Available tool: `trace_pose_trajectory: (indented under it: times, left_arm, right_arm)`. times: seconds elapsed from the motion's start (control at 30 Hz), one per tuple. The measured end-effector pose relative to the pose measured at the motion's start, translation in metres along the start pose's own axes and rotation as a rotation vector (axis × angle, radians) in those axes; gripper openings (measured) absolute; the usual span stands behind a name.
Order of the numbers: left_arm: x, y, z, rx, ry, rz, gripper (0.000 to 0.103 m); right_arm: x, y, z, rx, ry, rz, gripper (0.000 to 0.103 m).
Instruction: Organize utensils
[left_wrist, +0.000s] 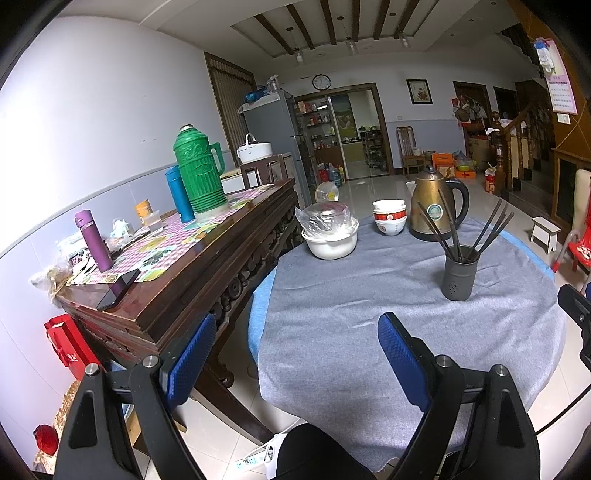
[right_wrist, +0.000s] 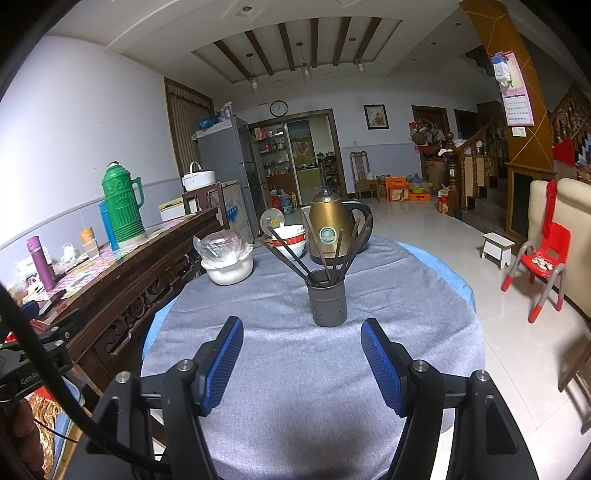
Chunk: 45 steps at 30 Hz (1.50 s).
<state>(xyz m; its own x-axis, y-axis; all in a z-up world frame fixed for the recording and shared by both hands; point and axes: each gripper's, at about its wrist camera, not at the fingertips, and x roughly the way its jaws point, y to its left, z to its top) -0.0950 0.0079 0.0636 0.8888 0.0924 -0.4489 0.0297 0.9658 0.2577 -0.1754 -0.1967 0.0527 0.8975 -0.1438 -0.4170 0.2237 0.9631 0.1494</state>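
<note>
A dark grey utensil holder (left_wrist: 459, 274) stands on the round table's grey cloth (left_wrist: 369, 332), with several dark chopsticks (left_wrist: 491, 229) fanned out of it. It also shows in the right wrist view (right_wrist: 328, 302), chopsticks (right_wrist: 295, 258) leaning left and right. My left gripper (left_wrist: 297, 332) is open and empty, over the table's near left edge, well short of the holder. My right gripper (right_wrist: 302, 341) is open and empty, low over the cloth just in front of the holder.
Behind the holder stand a gold electric kettle (right_wrist: 330, 230), stacked red-and-white bowls (right_wrist: 290, 240) and a white bowl covered with plastic (right_wrist: 226, 258). A wooden sideboard (left_wrist: 177, 280) with a green thermos (left_wrist: 199, 173) and bottles is left. A red child's chair (right_wrist: 543, 266) is right.
</note>
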Motion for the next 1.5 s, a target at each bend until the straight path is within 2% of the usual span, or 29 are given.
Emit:
trace_pose_trajectory:
  times: [1.5]
  left_arm:
    - [-0.0002,0.0039,-0.0035,-0.018,0.014,0.009,0.089]
  right_arm:
    - [0.0007,0.0034,0.0003,-0.007,0.000,-0.002,0.070]
